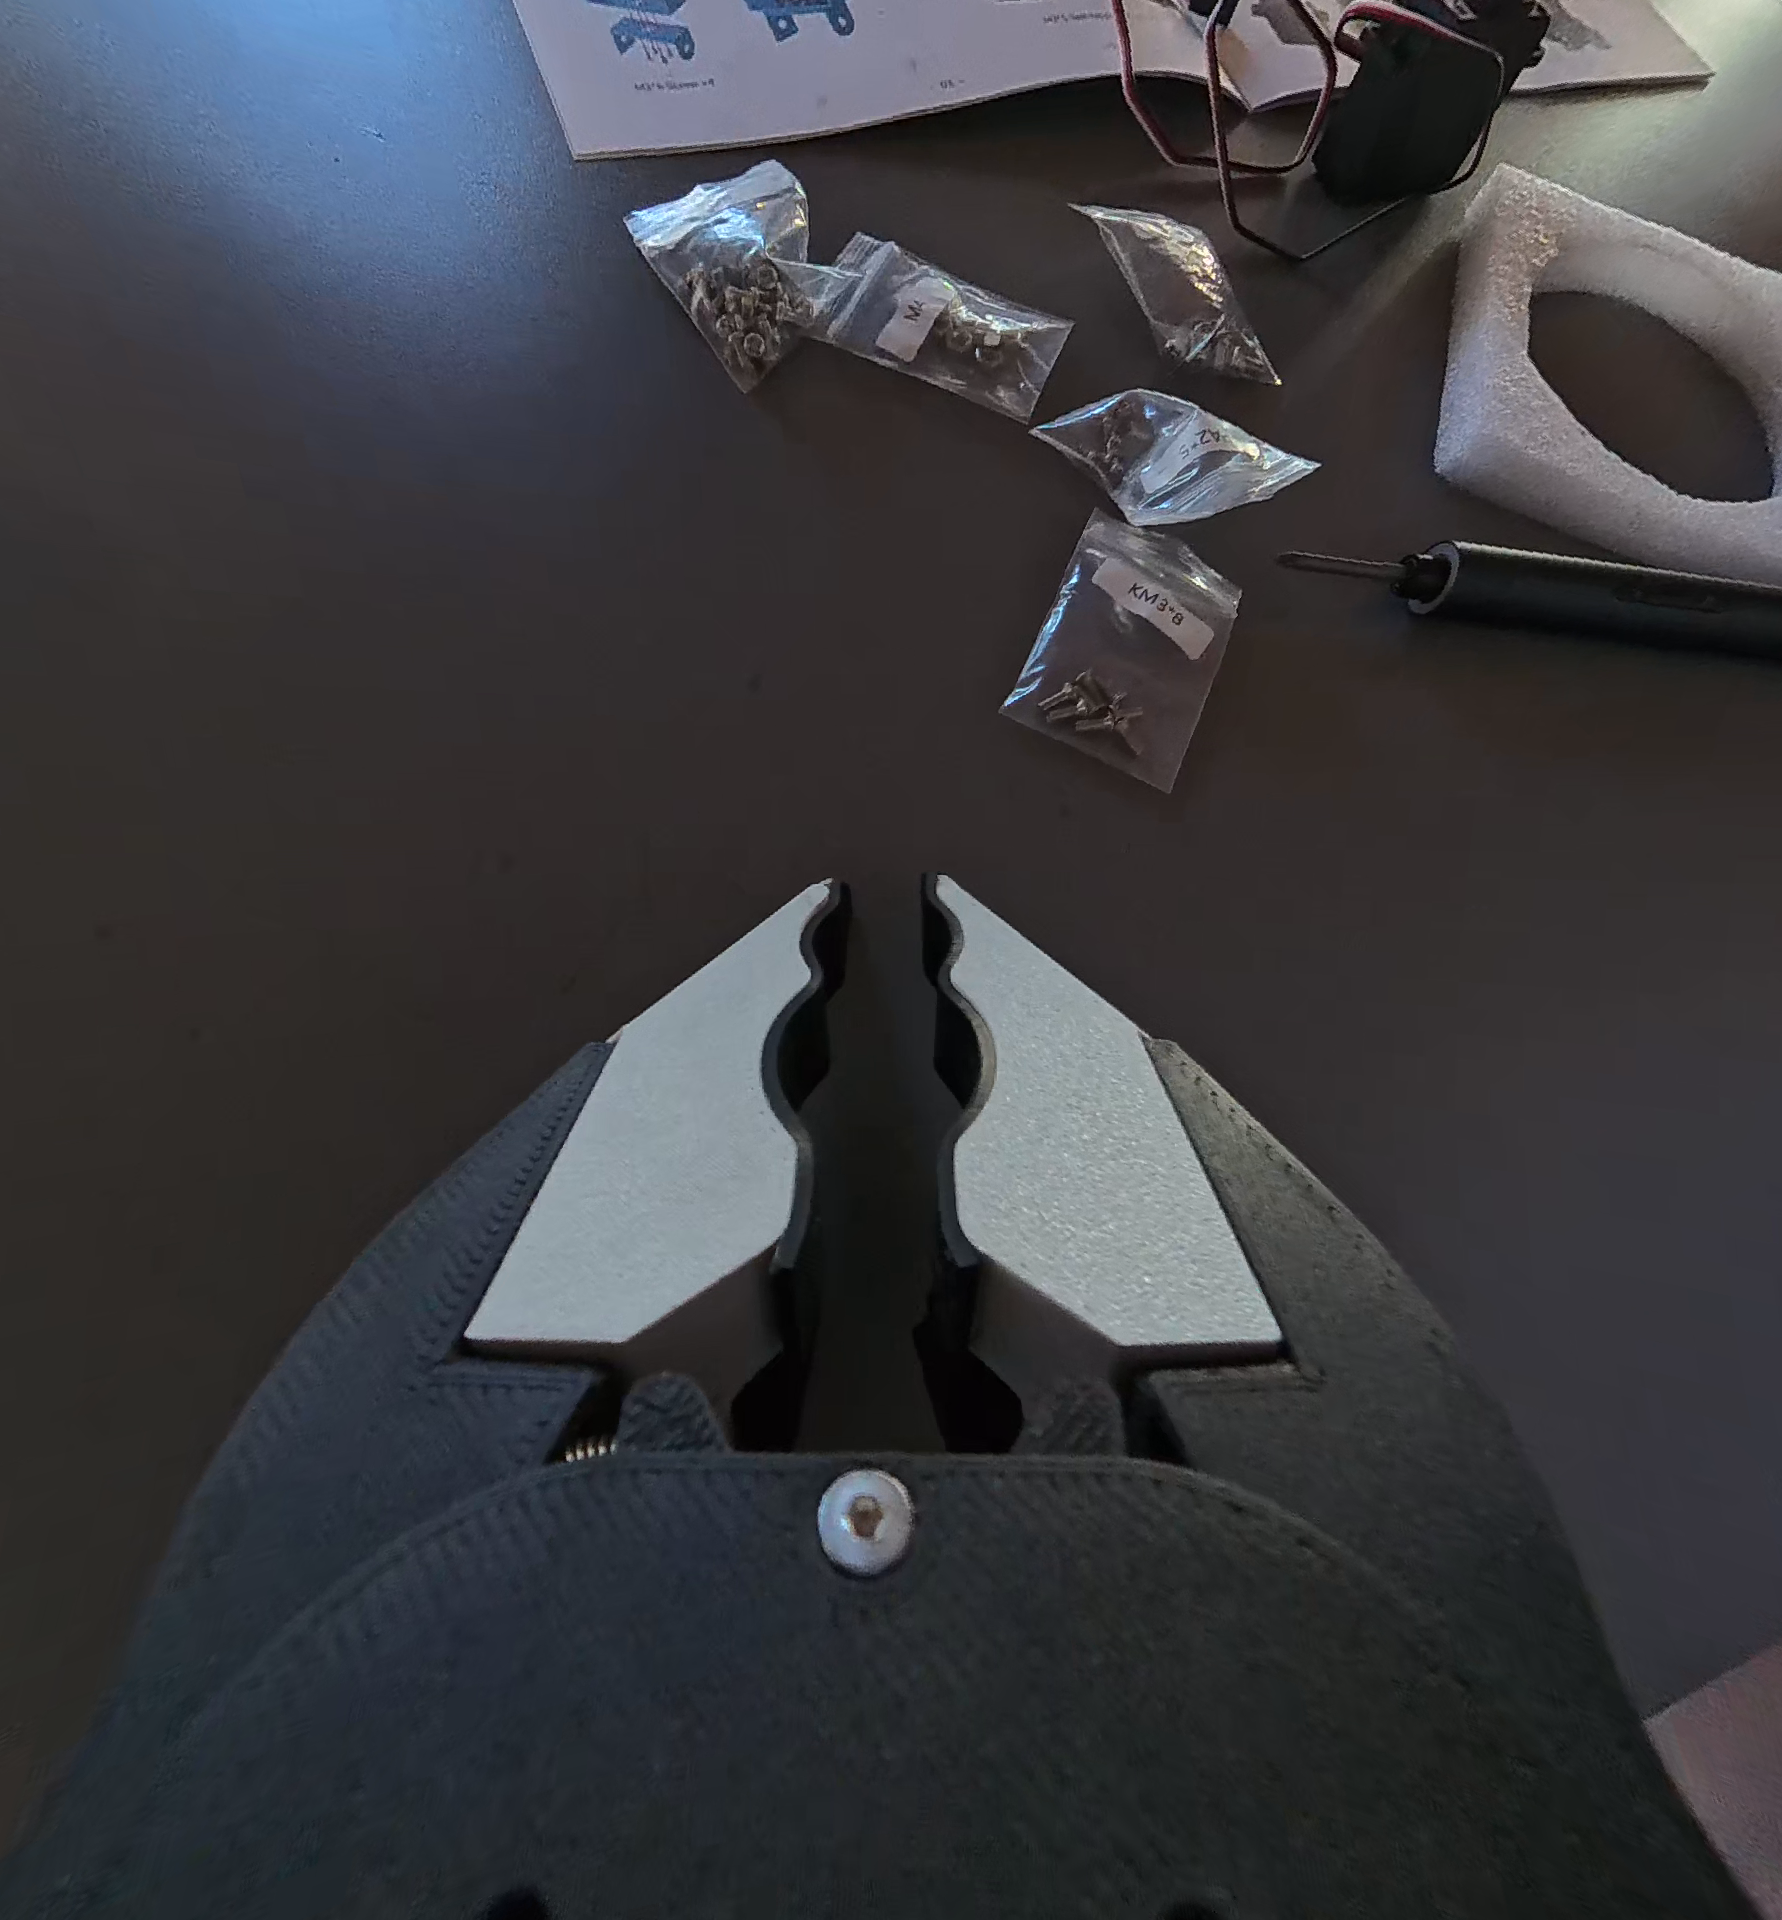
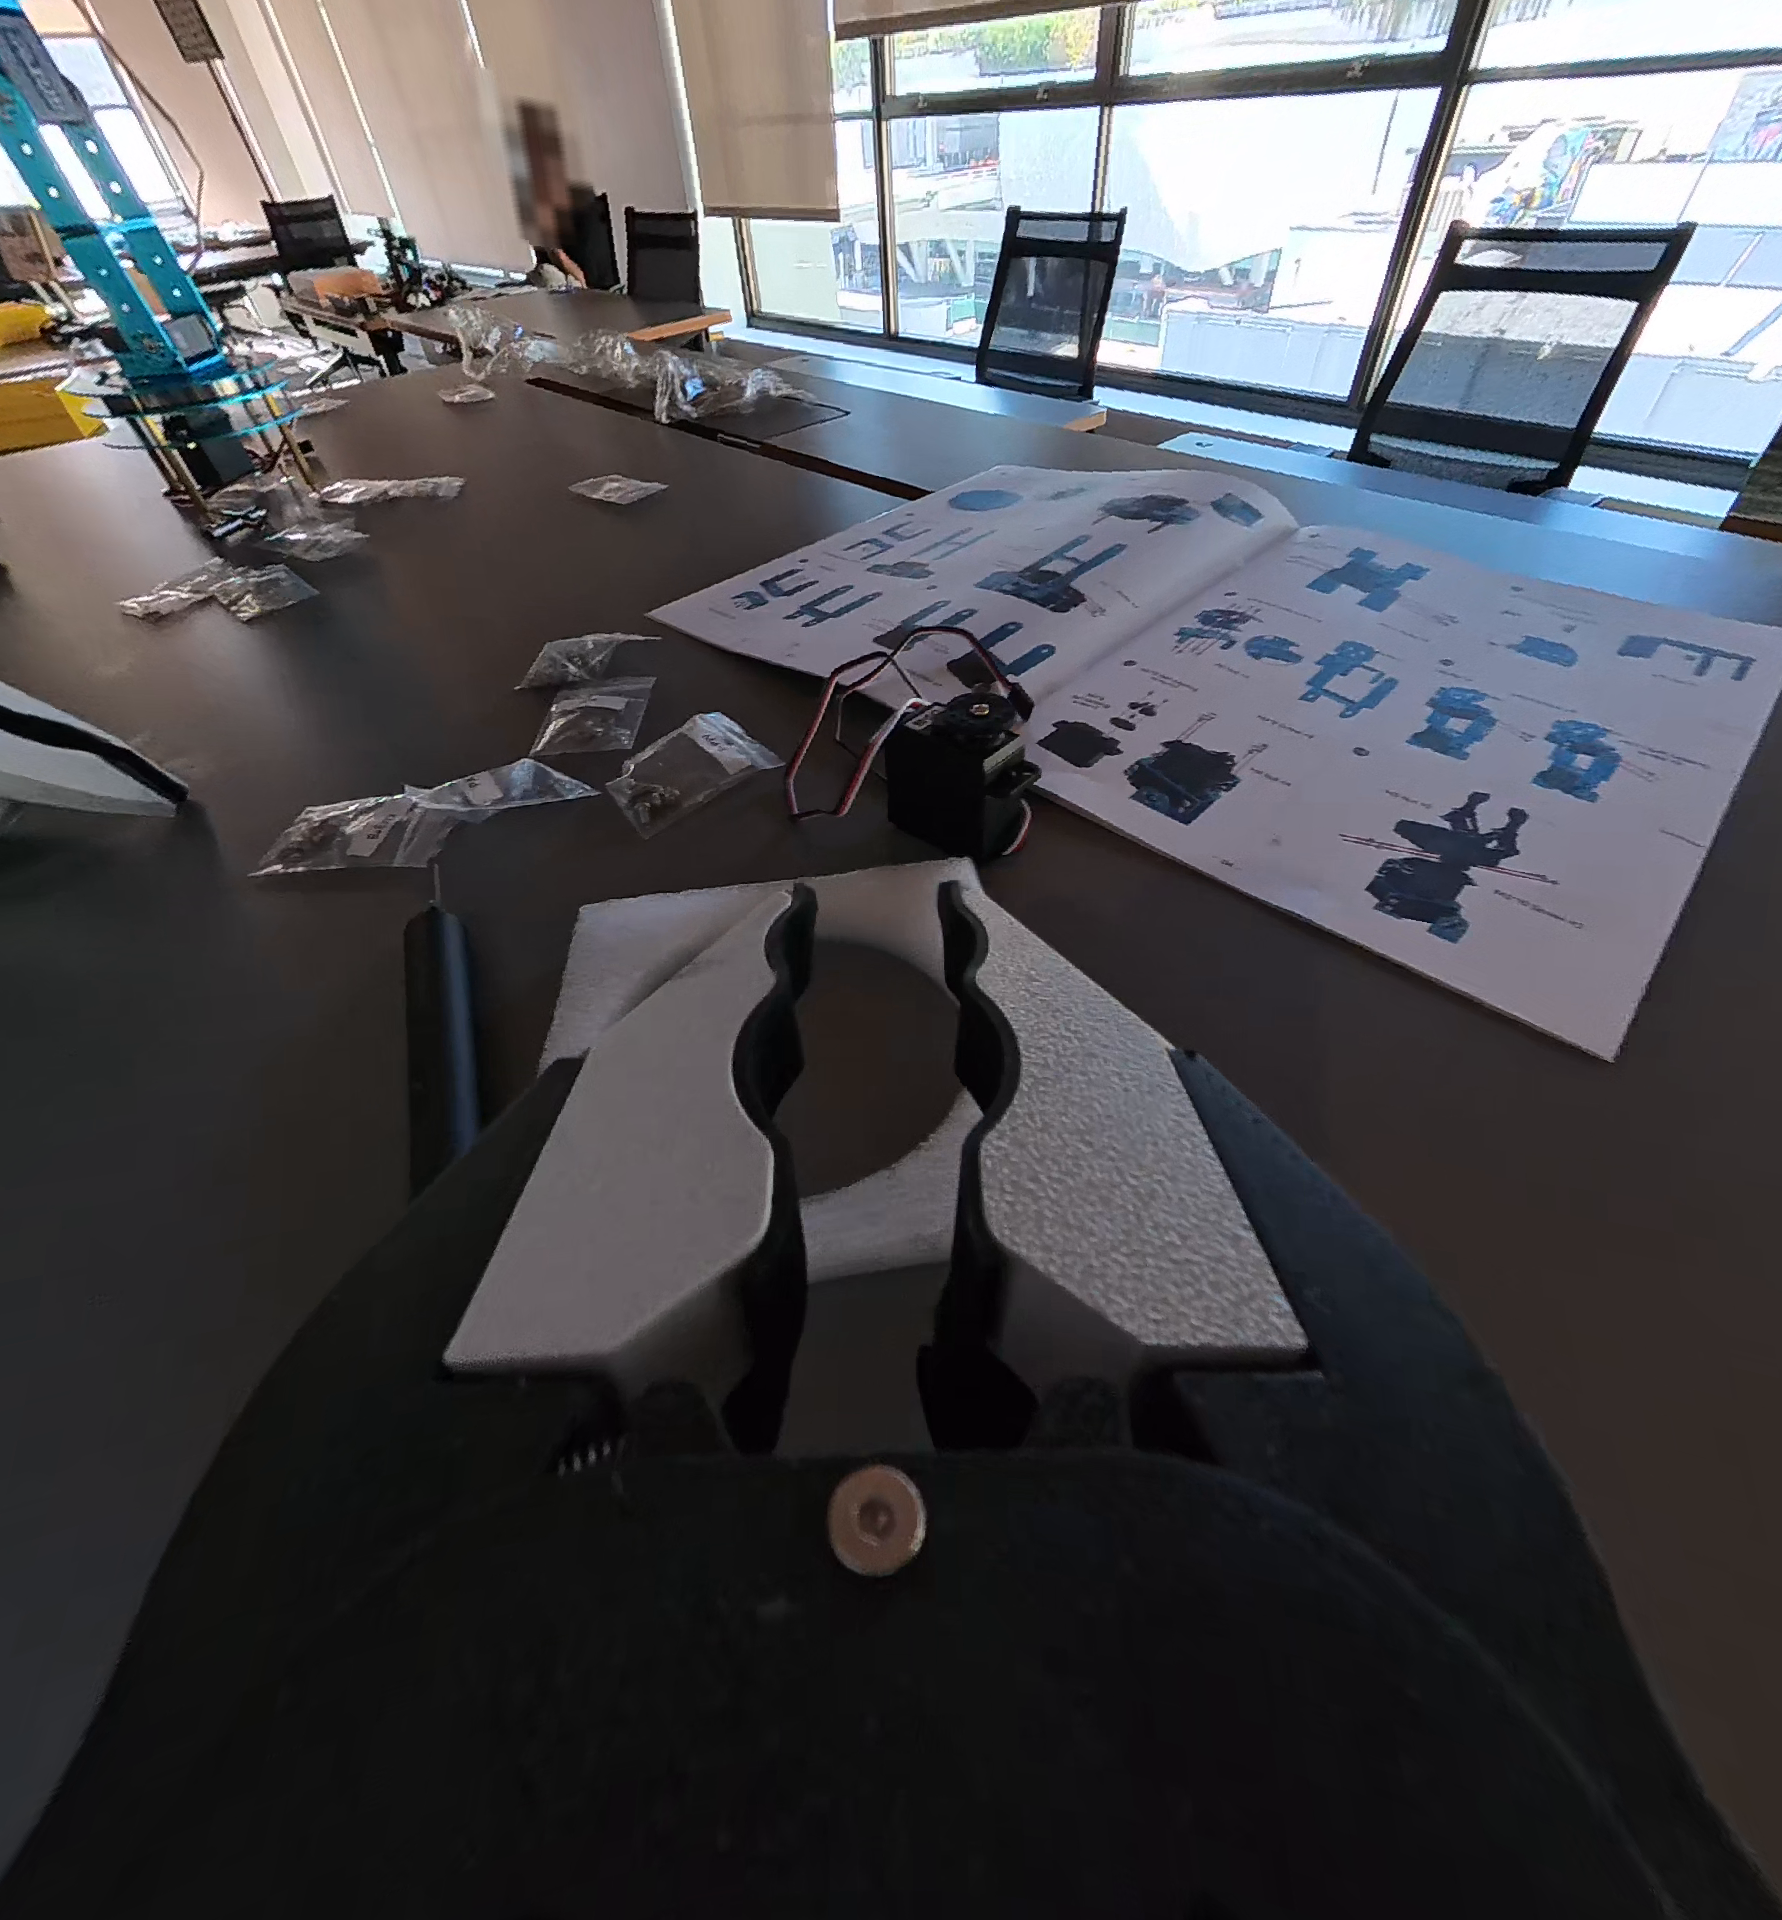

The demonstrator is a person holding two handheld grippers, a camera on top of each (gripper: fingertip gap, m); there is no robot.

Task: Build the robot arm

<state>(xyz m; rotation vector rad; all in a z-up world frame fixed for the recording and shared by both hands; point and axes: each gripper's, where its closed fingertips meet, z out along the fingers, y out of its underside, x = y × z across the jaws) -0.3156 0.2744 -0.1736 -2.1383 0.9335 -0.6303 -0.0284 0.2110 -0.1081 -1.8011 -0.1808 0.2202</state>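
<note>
Over a dark bench (image 1: 347, 520), left tongs (image 1: 885, 883) hovering low, jaws parted by only a narrow slit, nothing between them, nothing touched. Ahead and to the right of those tips, well apart from them, five small clear bags of screws scattered loosely, the nearest labelled bag (image 1: 1126, 649) lying flat and unopened as far as can be told. Just beyond it, a slim dark screwdriver (image 1: 1593, 608) on its side, tip pointing toward the bags, beside a white foam block (image 1: 1645, 343) with a round cut-out. Farther back, a black servo (image 1: 1406, 114) with looped red, white and dark wires, resting on the edge of an open instruction booklet (image 2: 1386, 727) printed with blue diagrams. Right tongs (image 2: 876, 888) somewhat wider open, equally empty, poised directly above the foam block, the empty cut-out visible through the gap; contact with the foam impossible to judge. Far left across the bench, a partly built blue strutted frame (image 2: 139, 291) among more loose bags. Behind, office chairs, large windows, a blurred seated person.
</note>
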